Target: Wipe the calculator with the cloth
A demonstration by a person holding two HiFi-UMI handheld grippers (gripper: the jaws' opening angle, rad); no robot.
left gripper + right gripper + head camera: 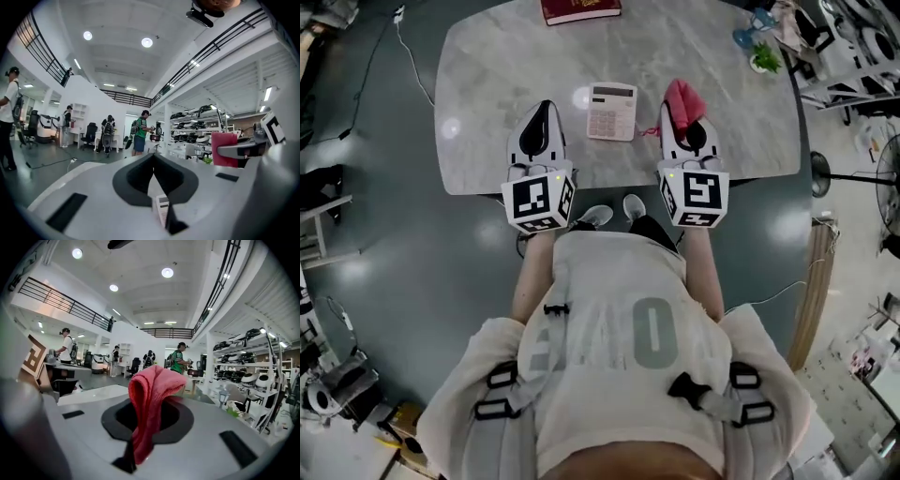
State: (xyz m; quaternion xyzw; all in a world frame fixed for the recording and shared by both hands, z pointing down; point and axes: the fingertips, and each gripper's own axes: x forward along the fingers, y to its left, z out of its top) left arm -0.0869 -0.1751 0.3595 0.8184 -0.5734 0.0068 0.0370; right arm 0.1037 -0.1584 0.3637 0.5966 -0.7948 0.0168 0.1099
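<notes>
Calculator [612,111] lies on the bench [487,75] between your tongs, near its front edge. Left tongs [546,105] are closed and empty; right tongs [683,127] are clamped on the pink cloth [684,97]. Swing the cloth left and lower it flat onto the keys — brace the case with the left tongs if it slides.

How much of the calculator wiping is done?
Picking up looks done: the right gripper is shut on the pink cloth. The cloth is beside the calculator, not on it, so the wiping seems left to do. The left gripper is shut and empty.
</notes>
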